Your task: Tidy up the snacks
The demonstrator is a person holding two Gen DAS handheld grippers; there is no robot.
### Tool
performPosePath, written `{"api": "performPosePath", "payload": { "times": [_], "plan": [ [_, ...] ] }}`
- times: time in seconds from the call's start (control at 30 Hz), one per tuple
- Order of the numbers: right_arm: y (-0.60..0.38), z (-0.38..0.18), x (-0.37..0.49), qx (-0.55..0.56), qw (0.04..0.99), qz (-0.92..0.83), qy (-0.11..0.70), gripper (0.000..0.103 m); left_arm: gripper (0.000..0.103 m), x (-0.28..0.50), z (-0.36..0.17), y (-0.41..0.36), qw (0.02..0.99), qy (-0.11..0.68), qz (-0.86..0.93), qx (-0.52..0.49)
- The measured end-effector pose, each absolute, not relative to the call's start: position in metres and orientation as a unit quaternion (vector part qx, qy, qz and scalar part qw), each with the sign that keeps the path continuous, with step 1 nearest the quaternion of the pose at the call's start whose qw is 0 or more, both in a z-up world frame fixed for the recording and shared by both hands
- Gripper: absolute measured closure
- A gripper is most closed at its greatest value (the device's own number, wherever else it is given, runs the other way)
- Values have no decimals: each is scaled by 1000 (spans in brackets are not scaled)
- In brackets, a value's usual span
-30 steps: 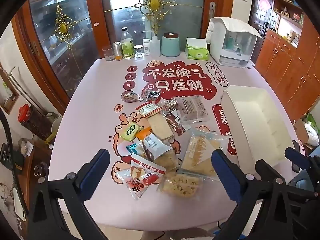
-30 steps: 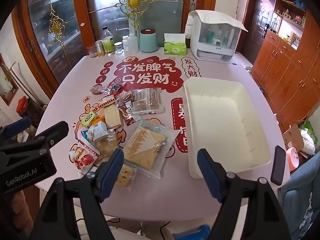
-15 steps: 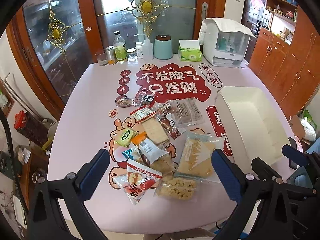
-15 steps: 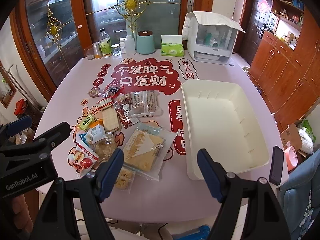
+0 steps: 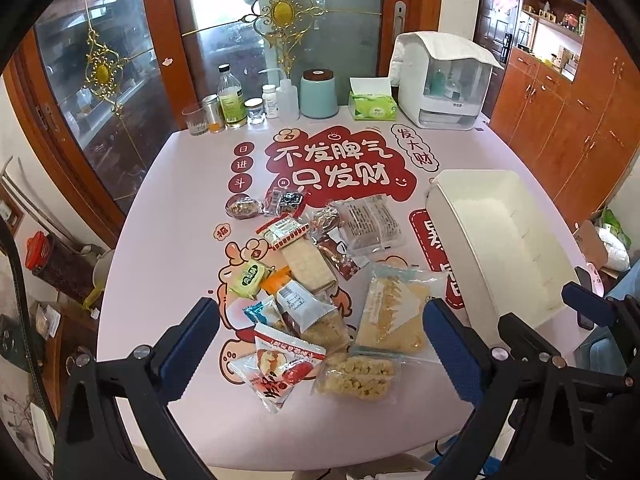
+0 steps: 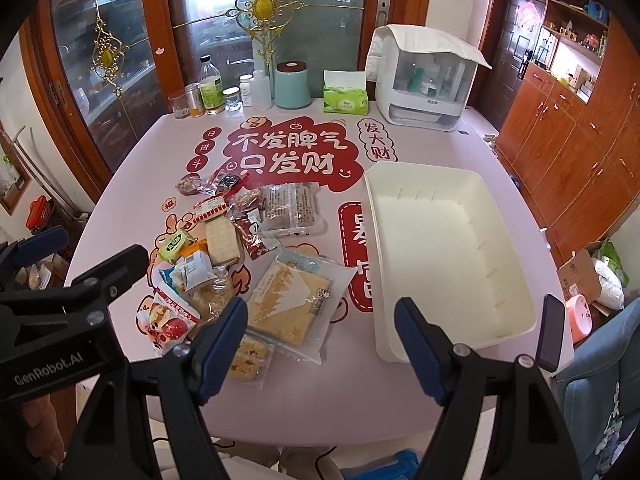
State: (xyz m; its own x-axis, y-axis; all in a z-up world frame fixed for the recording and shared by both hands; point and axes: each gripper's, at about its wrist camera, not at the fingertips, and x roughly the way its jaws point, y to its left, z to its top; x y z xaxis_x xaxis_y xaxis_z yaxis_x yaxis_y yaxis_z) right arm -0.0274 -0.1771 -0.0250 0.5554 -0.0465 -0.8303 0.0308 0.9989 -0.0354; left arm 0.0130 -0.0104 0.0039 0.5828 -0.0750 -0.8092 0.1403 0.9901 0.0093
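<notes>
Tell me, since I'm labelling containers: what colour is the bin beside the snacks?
Plain cream-white bin, no pattern; clearest in the right wrist view.

Pink printed tabletop: carries snack packets at centre, white bin beside, bottles along far edge.

Black tongs with blue pads, silver screws, white "GenRobot.AI" lettering.

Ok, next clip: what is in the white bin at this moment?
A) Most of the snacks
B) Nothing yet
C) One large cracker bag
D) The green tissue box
B: the white bin shows only its bare floor, while the snack packets all lie on the table beside it.
</notes>
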Motion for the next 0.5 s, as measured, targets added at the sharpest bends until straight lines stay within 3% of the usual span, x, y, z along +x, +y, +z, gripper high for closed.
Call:
{"api": "performPosePath", "payload": {
  "times": [0.5],
  "plan": [
    [-167, -28, -21, -8, 879, -26, 476, 27, 2, 18, 0, -2, 884, 462, -62, 34]
  ]
}}
